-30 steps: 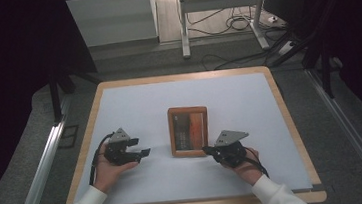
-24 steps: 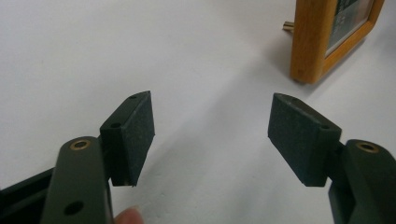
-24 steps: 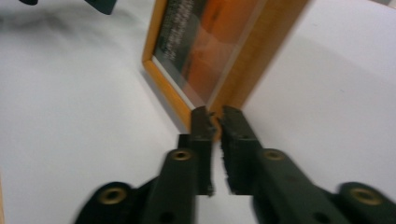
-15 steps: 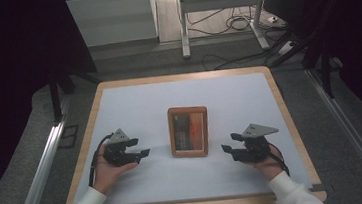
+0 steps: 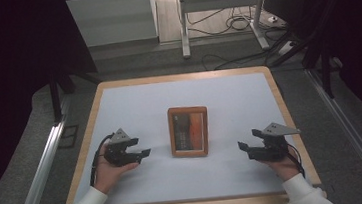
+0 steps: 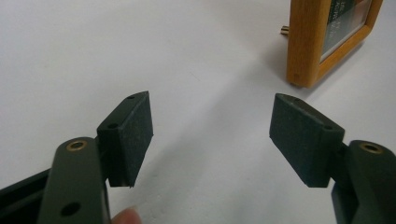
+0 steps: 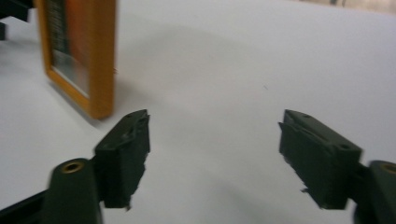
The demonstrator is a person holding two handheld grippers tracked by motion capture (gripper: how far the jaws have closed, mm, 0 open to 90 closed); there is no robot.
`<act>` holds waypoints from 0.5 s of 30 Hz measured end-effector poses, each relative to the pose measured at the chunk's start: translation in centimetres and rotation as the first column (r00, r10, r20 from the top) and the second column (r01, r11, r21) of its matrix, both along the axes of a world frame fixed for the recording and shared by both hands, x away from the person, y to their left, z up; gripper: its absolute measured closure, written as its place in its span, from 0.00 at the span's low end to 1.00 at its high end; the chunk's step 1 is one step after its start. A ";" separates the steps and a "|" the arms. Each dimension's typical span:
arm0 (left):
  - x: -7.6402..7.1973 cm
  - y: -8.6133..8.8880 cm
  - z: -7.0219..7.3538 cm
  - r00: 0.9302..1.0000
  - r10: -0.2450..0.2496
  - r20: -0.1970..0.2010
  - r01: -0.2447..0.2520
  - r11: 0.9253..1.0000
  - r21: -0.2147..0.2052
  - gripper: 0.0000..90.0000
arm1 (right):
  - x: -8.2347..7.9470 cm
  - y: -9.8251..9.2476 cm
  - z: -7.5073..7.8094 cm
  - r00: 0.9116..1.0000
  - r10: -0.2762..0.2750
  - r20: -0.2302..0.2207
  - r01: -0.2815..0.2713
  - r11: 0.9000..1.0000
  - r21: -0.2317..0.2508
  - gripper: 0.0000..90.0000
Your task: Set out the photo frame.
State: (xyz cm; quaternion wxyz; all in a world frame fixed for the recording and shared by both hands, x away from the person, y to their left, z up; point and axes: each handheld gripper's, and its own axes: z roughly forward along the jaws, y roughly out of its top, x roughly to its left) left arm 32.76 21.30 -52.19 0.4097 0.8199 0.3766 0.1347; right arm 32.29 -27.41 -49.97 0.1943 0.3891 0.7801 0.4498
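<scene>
A wooden picture frame [image 5: 189, 131] lies flat in the middle of the white table [image 5: 178, 97], with an orange and dark picture under its glass. My left gripper [image 5: 141, 151] rests to its left, open, nothing between the pads. In the left gripper view the left gripper [image 6: 210, 126] is spread wide, and the frame [image 6: 322, 37] lies ahead to the right. My right gripper [image 5: 244, 148] sits well right of the frame, apart from it. Its jaws have just been opening and hold nothing. In the right gripper view the right gripper [image 7: 215, 135] is blurred, with the frame [image 7: 79, 51] at the upper left.
The table has a wooden rim [image 5: 291, 121], and the right hand is close to its right side. Metal rails [image 5: 44, 165] run along the floor on both sides. Beyond the far edge stand a metal rack [image 5: 220, 13] and loose cables [image 5: 234, 24].
The right gripper was at the frame's lower right corner; it has slid right, away from the frame, and its jaws now stand open. The left gripper and the frame have stayed put.
</scene>
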 end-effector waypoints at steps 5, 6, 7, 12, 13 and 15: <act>-0.6 -0.2 0.1 1.000 0.000 0.003 0.000 1.000 -0.005 0.32 | -0.1 -1.2 -0.7 0.999 -0.040 -0.019 0.039 0.999 -0.013 0.25; -0.7 -0.2 0.1 1.000 -0.001 0.004 0.001 1.000 -0.006 0.32 | -0.1 -1.3 -0.7 0.999 -0.042 -0.020 0.042 0.999 -0.016 0.25; -0.8 -0.2 0.1 1.000 -0.002 0.006 0.002 1.000 -0.002 0.32 | -0.1 -1.3 -0.8 0.999 -0.044 -0.020 0.043 0.999 -0.018 0.25; -1.1 0.0 0.2 1.000 0.003 0.011 -0.003 1.000 -0.005 0.32 | -0.1 -0.9 -1.0 0.999 -0.034 -0.024 0.033 0.999 -0.037 0.24; -1.2 0.0 0.2 1.000 0.002 0.012 -0.002 1.000 -0.006 0.32 | -0.1 -0.9 -1.0 0.999 -0.032 -0.023 0.031 0.999 -0.038 0.24; -1.1 0.0 0.2 1.000 0.004 0.012 -0.003 1.000 -0.008 0.32 | -0.2 -0.8 -1.0 0.999 -0.025 -0.019 0.024 0.999 -0.036 0.24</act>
